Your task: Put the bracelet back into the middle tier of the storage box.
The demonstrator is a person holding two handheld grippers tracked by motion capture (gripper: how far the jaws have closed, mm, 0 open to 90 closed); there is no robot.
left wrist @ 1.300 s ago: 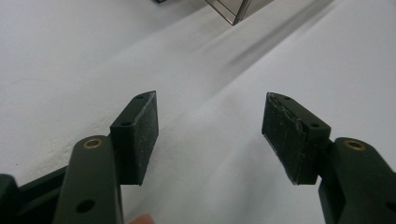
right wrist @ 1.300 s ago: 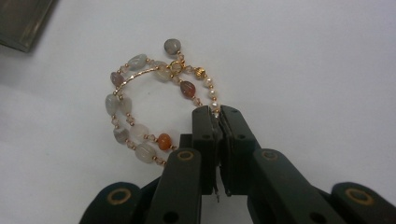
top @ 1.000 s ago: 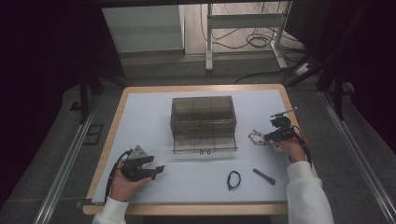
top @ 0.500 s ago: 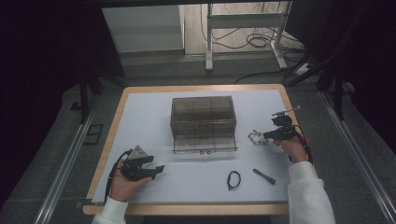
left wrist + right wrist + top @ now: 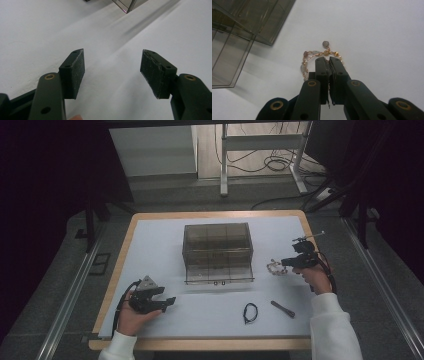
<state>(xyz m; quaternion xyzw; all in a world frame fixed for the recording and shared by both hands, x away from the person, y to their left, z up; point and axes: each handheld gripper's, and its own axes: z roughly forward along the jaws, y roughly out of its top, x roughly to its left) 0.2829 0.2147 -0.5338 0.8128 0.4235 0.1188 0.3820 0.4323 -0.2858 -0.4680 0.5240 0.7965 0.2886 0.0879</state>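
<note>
Not much changed vs a sec ago tbh. The right gripper sits at pretty much the same spot on the right side of the table, maybe nudged a hair, and the bracelet hangs at its tip same as before, just right of the clear box. In the right gripper view the tongs are pinched tight together w/ the gold chain bracelet looping out around the tips, beads and a small grey drop above them, so it's clamped on the chain. Can't tell whether the bracelet is lifted or resting on the white sheet; there's a soft shadow under it.

The left gripper hasn't budged either, parked near the front left corner in the person's hand. Its tongs stand wide apart in the left gripper view w/ nothing between them, just bare white surface, and a corner of the box at the top edge.

Other stuff is same as earlier: black hair tie near the front edge, dark stick-like thing just right of it, both well apart from either gripper. Box front flap lies open toward the person, unchanged.
</note>
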